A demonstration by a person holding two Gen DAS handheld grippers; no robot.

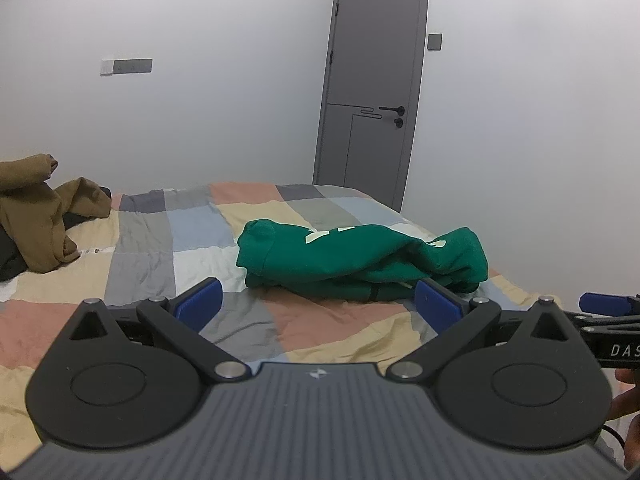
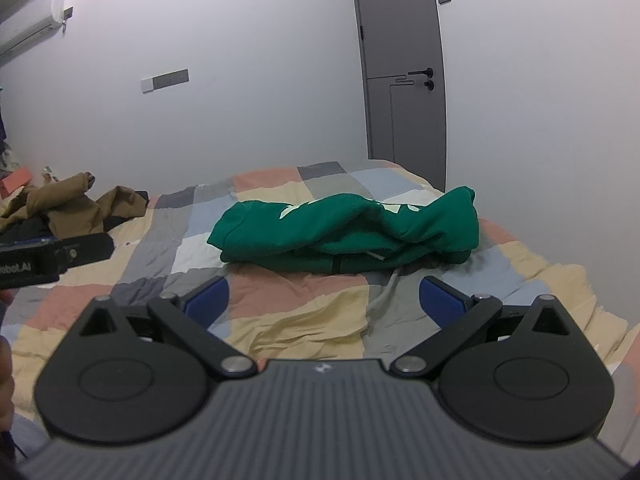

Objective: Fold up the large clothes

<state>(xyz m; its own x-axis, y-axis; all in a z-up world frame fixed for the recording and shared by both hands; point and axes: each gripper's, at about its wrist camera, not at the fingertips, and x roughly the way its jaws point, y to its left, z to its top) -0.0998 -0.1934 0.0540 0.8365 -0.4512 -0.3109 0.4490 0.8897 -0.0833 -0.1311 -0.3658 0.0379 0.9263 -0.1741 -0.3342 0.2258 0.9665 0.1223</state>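
A green sweatshirt (image 1: 360,260) with pale lettering lies folded in a thick bundle on the patchwork bed cover (image 1: 152,248); it also shows in the right wrist view (image 2: 348,232). My left gripper (image 1: 318,306) is open and empty, just short of the bundle's near edge. My right gripper (image 2: 324,302) is open and empty, a little back from the bundle over the bed cover (image 2: 300,316). Each gripper shows at the edge of the other's view: the right one (image 1: 608,308) and the left one (image 2: 56,256).
A heap of brown and dark clothes (image 1: 36,216) lies at the bed's far left, also in the right wrist view (image 2: 72,204). A grey door (image 1: 372,92) stands in the white wall behind the bed. The bed's right edge (image 2: 600,304) is close.
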